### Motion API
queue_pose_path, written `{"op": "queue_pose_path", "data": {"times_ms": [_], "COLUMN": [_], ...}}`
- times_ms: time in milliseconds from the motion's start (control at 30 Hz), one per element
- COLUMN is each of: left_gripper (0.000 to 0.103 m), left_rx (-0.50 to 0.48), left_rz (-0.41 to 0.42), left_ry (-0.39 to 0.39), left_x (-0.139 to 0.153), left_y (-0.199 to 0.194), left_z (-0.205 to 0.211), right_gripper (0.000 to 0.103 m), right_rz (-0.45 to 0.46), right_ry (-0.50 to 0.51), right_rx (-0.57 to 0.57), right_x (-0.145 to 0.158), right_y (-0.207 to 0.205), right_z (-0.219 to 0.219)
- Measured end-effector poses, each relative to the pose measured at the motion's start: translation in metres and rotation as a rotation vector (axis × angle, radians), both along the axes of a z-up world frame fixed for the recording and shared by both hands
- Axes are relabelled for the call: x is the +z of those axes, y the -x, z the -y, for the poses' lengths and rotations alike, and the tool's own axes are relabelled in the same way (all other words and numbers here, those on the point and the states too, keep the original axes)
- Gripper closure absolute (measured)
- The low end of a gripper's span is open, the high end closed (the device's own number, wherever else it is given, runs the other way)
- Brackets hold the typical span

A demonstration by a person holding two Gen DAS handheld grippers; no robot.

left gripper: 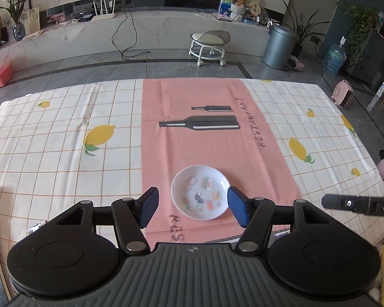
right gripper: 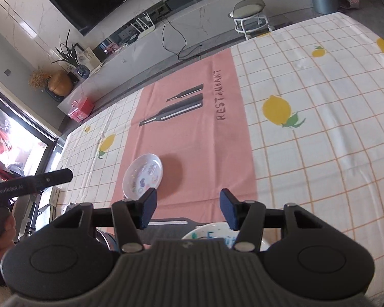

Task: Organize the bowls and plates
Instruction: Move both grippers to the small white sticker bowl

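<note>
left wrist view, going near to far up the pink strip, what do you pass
sticker plate → big printed bottle → small printed bottle → cloth's far edge → floor → wheeled stool → long marble bench

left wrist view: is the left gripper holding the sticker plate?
No: the left gripper has its jaws open and apart from the plate, which lies flat on the pink cloth.

white sticker-print plate (left gripper: 200,195) upright on pink cloth (left gripper: 212,138)

Table covered by a lemon-print checked cloth (left gripper: 64,133), pink runner (left gripper: 192,138) laid over it, small decorated plate (left gripper: 200,192) set on the runner between the left fingers, second white dish (right gripper: 217,235) seen under the right fingers.
</note>
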State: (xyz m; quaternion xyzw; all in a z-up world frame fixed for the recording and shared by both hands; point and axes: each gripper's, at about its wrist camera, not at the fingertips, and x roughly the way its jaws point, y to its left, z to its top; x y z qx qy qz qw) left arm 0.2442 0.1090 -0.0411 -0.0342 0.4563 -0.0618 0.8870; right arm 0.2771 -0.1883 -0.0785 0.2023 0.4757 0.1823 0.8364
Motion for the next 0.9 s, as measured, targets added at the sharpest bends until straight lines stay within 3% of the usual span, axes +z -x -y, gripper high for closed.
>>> {"op": "queue_pose_path", "data": {"times_ms": [100, 200, 333, 500, 767, 900], "left_gripper": [0.033, 0.037, 0.038, 0.054, 0.065, 0.066], "left_rx": [0.001, 0.076, 0.06, 0.03, 0.067, 0.09], "left_rz": [-0.038, -0.085, -0.116, -0.171, -0.196, -0.168], "left_ry": [0.0, 0.022, 0.038, 0.085, 0.148, 0.185], "left_x": [-0.022, -0.045, -0.064, -0.084, -0.102, -0.104], "left_y": [-0.01, -0.025, -0.037, -0.048, -0.06, -0.061], "left_z": [-0.016, -0.028, -0.038, -0.045, -0.048, -0.049], "right_gripper": [0.049, 0.056, 0.059, 0.067, 0.073, 0.078], "right_rz": [-0.001, 0.02, -0.031, -0.066, -0.09, -0.106], "right_ry": [-0.012, 0.063, 0.15, 0.204, 0.174, 0.125], "right_rx": [0.01, 0.013, 0.006, 0.031, 0.064, 0.074], "right_x": [-0.001, -0.007, -0.033, -0.061, -0.075, -0.08], "right_y": [-0.016, -0.033, -0.056, -0.075, -0.088, -0.092], "right_z": [-0.03, -0.064, -0.101, -0.125, -0.136, -0.133]}}
